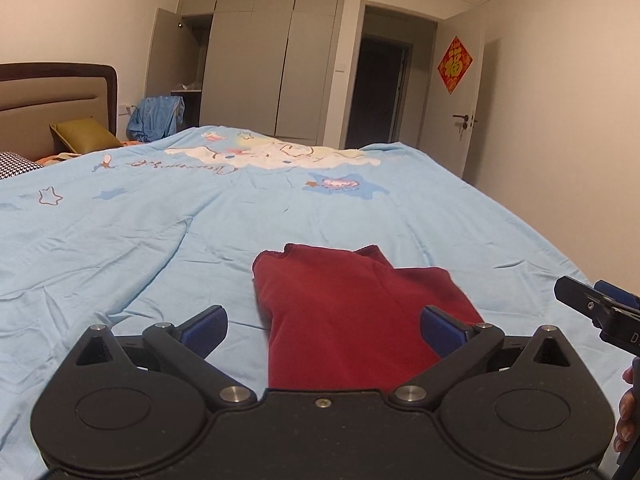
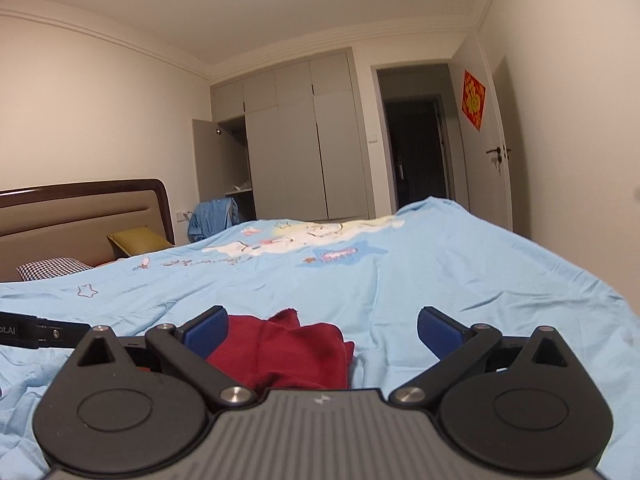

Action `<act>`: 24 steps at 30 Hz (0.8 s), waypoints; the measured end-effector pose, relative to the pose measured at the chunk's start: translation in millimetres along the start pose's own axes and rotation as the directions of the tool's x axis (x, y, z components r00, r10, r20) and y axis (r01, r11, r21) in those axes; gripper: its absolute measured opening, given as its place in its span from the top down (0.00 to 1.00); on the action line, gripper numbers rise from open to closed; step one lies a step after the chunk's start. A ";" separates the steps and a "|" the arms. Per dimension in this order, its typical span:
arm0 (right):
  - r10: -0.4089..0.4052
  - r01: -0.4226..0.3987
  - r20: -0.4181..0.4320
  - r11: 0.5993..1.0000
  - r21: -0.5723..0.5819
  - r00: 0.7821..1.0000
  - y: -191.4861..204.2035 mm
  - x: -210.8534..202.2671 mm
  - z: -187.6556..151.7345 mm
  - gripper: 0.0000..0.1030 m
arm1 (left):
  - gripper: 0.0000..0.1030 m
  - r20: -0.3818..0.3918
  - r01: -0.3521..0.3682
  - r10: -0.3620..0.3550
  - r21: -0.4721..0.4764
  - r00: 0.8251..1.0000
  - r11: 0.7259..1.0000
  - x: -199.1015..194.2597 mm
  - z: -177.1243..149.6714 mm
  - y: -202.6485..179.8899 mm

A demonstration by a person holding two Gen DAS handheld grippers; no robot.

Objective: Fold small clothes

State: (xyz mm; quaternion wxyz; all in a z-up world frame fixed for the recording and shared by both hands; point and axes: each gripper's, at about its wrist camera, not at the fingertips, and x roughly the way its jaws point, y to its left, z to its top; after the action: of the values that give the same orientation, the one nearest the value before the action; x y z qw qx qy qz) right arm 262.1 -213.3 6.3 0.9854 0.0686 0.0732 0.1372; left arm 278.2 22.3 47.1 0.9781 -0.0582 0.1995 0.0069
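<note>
While both tools are hovering low over the bed, the left gripper [image 1: 324, 330] is sitting spread wide with the red garment [image 1: 352, 312] lying directly between its pads, nearer than the right gripper [image 2: 323, 332], also spread, which is seeing the garment off toward its left pad. Its long axis is running away across the blue quilt [image 1: 168, 224] toward the wardrobe [image 1: 260, 56].

Grey wardrobe [image 1: 260, 60] behind blue-quilted bed [image 1: 120, 220]

We find both wrist views low over the bed [image 1: 120, 220], facing the wardrobe [image 1: 260, 60]; they share the red garment [image 1: 352, 320], close ahead.
</note>
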 end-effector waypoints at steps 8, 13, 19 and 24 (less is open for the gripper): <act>0.000 0.001 0.039 0.999 -0.032 0.999 15.7 -56.5 -6.5 0.00 | 0.01 0.031 0.024 -0.024 0.008 0.999 1.000 -50.1 -27.5 -4.5; -0.002 0.005 0.041 0.998 -0.068 0.999 26.0 -85.6 -21.1 0.00 | 0.01 0.028 0.027 -0.028 0.033 0.999 0.999 -71.6 -49.4 -3.3; -0.013 0.017 0.031 0.994 -0.109 0.999 37.4 -107.6 -43.8 0.00 | 0.01 0.042 0.005 -0.007 0.045 0.999 0.999 -86.4 -78.2 -0.6; -0.042 0.044 0.019 0.991 -0.128 0.999 44.2 -112.3 -62.7 0.00 | 0.01 0.030 -0.015 0.013 0.046 0.999 0.999 -86.4 -100.4 4.3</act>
State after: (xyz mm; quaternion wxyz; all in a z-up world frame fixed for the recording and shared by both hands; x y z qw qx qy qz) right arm 133.4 -195.5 -34.1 0.9911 0.0045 0.0574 0.1200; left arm 159.5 15.7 -11.3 0.9820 -0.0339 0.1856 0.0099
